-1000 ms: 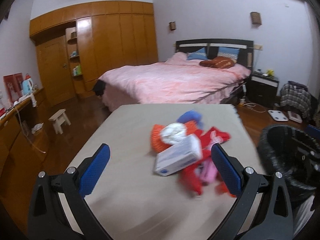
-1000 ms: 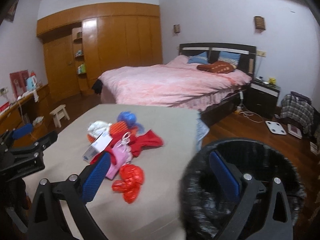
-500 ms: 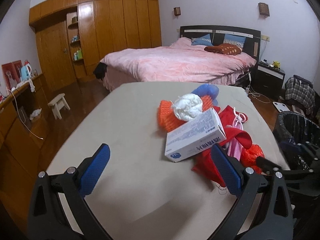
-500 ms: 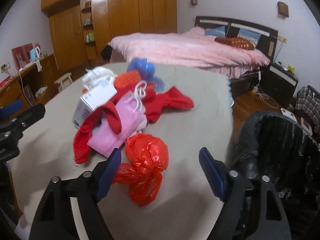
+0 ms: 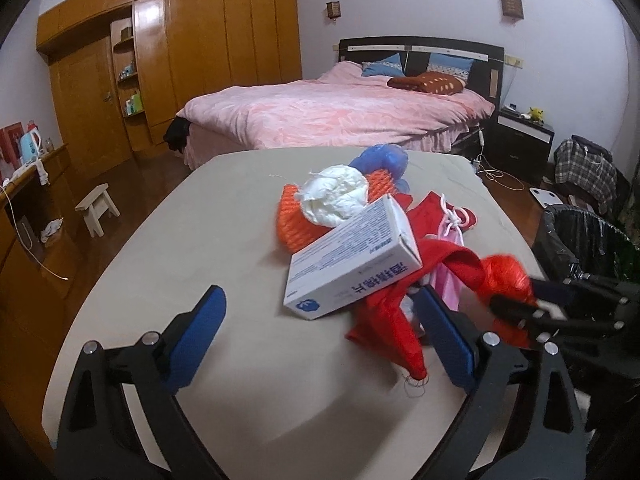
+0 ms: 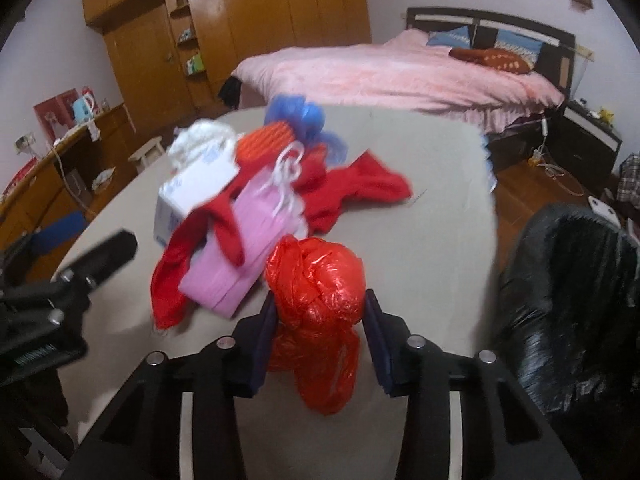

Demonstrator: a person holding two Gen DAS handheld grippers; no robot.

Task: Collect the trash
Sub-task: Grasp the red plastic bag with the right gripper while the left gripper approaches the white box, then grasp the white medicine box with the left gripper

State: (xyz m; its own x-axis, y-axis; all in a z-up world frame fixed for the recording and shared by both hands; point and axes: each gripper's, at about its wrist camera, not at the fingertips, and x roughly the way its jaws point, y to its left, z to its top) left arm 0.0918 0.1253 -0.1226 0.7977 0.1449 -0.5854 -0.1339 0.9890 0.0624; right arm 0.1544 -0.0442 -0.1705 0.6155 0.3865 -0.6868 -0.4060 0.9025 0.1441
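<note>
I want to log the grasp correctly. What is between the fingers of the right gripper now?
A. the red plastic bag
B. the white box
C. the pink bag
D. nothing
A: in the right wrist view the right gripper has its fingers pressed on both sides of the red plastic bag, while the white box and the pink bag lie further away on the table.
</note>
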